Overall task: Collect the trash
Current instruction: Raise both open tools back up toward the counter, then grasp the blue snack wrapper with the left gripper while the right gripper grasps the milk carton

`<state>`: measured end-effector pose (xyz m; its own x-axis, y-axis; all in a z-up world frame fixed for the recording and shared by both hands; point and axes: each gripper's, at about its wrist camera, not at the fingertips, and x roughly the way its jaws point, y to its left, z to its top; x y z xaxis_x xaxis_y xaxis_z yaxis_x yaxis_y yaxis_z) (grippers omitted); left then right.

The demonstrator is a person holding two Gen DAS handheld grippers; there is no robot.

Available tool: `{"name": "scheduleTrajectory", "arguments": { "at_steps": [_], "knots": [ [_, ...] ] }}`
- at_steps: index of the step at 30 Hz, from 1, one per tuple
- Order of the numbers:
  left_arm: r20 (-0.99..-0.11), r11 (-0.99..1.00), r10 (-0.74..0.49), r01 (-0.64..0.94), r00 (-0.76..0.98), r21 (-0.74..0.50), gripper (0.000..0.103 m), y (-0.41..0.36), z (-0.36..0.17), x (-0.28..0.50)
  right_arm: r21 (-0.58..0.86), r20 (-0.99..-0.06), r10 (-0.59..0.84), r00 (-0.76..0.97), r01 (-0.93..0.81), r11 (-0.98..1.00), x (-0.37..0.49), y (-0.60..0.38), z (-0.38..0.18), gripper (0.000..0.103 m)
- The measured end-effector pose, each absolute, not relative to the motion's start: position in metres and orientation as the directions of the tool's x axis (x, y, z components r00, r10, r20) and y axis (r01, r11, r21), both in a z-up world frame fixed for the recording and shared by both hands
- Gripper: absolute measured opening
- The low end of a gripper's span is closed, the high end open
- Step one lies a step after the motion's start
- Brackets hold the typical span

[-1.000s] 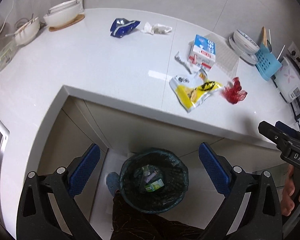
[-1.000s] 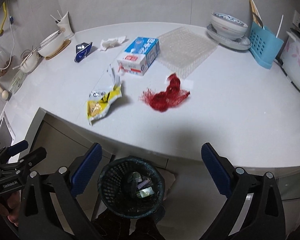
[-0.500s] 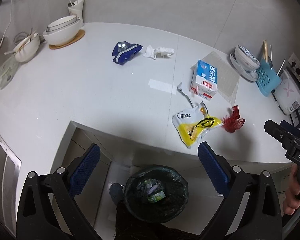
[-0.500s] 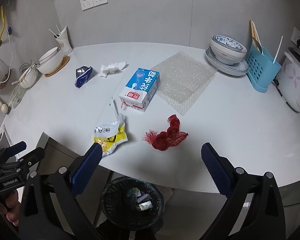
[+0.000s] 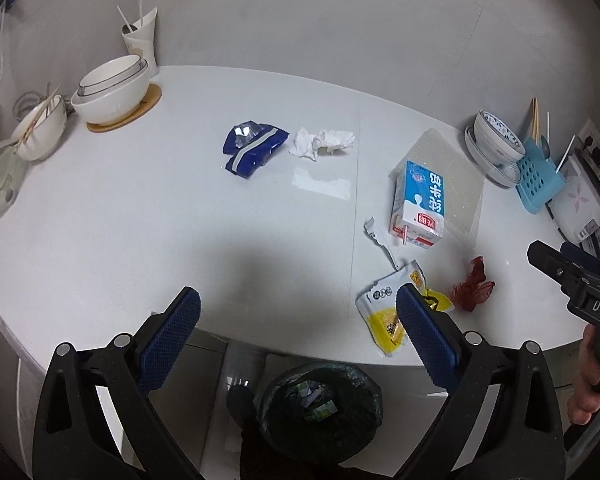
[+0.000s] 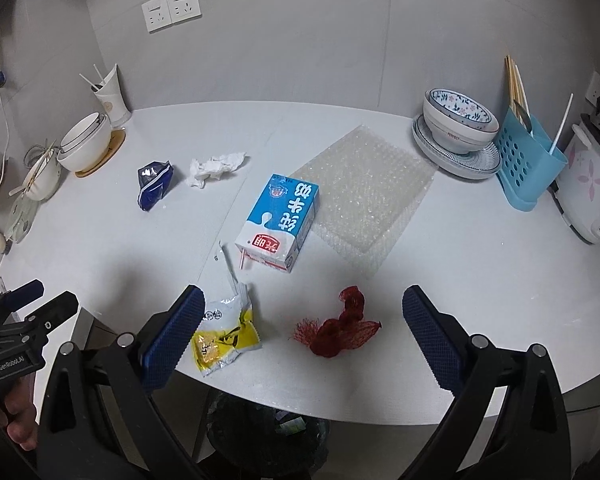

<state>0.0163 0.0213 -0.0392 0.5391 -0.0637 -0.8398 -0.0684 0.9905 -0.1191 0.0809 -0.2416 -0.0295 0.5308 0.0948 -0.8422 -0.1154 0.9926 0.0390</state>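
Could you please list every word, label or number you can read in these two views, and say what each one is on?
"GenRobot.AI": on the left gripper, seen in the right wrist view.
"DAS", cut off by the frame edge: on the right gripper, seen in the left wrist view.
"PERFECT": on the floral bowl, small and only just legible.
"光明": red badge on the milk carton, upside down.
Print on the yellow wrapper and blue wrapper: too small to read.

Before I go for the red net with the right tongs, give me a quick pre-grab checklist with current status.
1. Right tongs open, empty: ok.
2. Red net between their tips, unobstructed: ok.
3. Net apart from yellow wrapper and carton: ok.
4. Left tongs open, out of the way: ok.
5. Bin below the counter edge, room left: ok.
6. Net snagged on counter: cannot tell.
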Motion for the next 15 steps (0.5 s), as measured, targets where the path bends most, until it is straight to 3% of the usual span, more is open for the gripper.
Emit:
{"name": "scheduleTrajectory", "arguments": {
  "at_steps": [15],
  "knots": [
    [-0.859,0.993,-0.045,-0.068,0.510,-0.093,0.096,0.078,-0.065,0.112,0.028,-0.896,0.040,0.441,-0.034,0.999,0.152,-0.211,-0.059,0.095]
  ]
}}
